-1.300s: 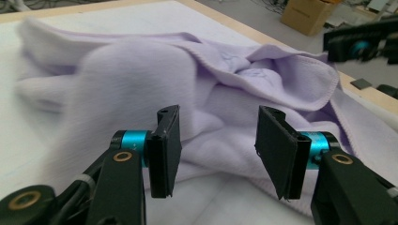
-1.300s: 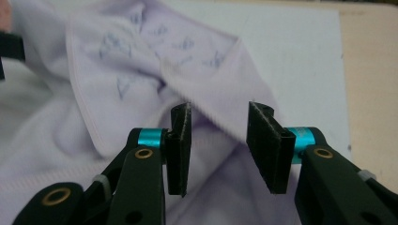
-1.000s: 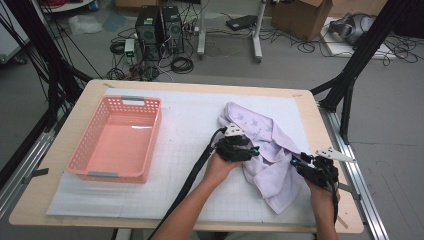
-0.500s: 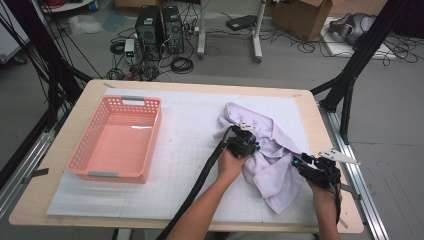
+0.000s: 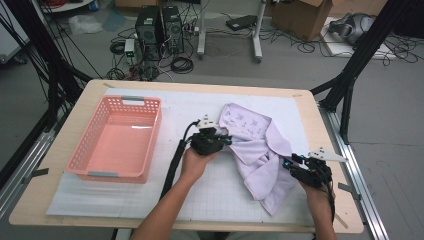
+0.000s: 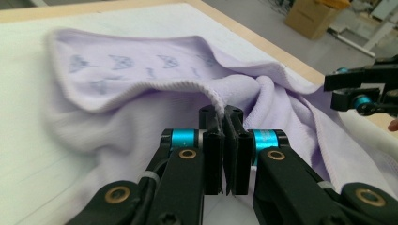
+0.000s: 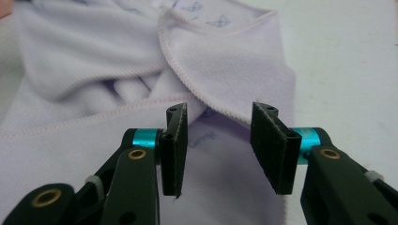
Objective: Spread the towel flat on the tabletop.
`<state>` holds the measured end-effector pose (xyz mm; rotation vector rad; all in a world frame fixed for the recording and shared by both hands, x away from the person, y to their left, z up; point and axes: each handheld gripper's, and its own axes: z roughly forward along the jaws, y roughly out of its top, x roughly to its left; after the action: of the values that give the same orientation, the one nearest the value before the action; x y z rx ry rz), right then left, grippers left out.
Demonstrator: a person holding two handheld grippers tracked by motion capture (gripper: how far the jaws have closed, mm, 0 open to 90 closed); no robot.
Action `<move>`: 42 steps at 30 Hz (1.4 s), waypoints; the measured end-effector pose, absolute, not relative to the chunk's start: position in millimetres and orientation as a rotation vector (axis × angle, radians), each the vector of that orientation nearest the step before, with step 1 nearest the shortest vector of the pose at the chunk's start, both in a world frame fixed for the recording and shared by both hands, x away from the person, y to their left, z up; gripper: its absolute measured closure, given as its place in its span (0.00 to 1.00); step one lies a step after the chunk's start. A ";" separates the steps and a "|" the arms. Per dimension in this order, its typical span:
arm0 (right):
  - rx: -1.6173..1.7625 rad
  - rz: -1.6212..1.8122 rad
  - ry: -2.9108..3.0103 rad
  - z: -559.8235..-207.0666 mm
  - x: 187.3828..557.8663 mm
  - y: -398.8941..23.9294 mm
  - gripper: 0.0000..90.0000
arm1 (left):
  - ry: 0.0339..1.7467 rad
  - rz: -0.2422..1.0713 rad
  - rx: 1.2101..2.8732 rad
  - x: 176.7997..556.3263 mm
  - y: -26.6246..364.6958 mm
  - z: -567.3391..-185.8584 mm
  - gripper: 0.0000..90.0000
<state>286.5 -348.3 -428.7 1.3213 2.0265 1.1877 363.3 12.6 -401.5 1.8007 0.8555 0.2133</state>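
Lying crumpled on the mat (image 5: 125, 205) right of the basket (image 5: 85, 167), the towel (image 5: 260, 150) has its hem pinched in the left gripper (image 6: 224, 140), whose jaws have just closed. The right gripper (image 7: 218, 136) hovers released over the towel's near right part.

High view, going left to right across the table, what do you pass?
Pink basket → left gripper, shut on the edge of the lilac towel → right gripper, jaws open at the towel's right side.
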 end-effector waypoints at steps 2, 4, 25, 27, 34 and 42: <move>1.318 1.180 2.044 -430.6 288.2 -343.6 0.62 | 0.872 0.250 1.805 360.5 28.3 -400.5 0.97; 1.307 1.156 2.063 -432.7 289.7 -340.8 0.62 | 0.896 0.293 1.808 356.6 44.4 -398.8 0.97; 1.222 0.796 2.216 -437.4 329.6 -326.5 0.98 | 0.987 0.408 1.822 326.9 97.2 -392.4 0.97; 1.289 0.765 2.109 -433.5 342.7 -337.5 0.98 | 0.990 0.409 1.840 327.1 95.3 -396.1 0.97; 1.468 0.791 1.865 -427.5 363.1 -364.3 0.94 | 1.006 0.478 1.940 331.3 87.2 -413.7 0.96; 1.359 0.982 1.925 -411.1 334.1 -352.4 0.64 | 0.825 0.408 1.796 317.8 76.0 -400.7 0.56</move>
<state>334.1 -352.4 -411.1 1.3594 1.9247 0.9823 317.8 76.0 -400.7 1.7955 0.8249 0.4080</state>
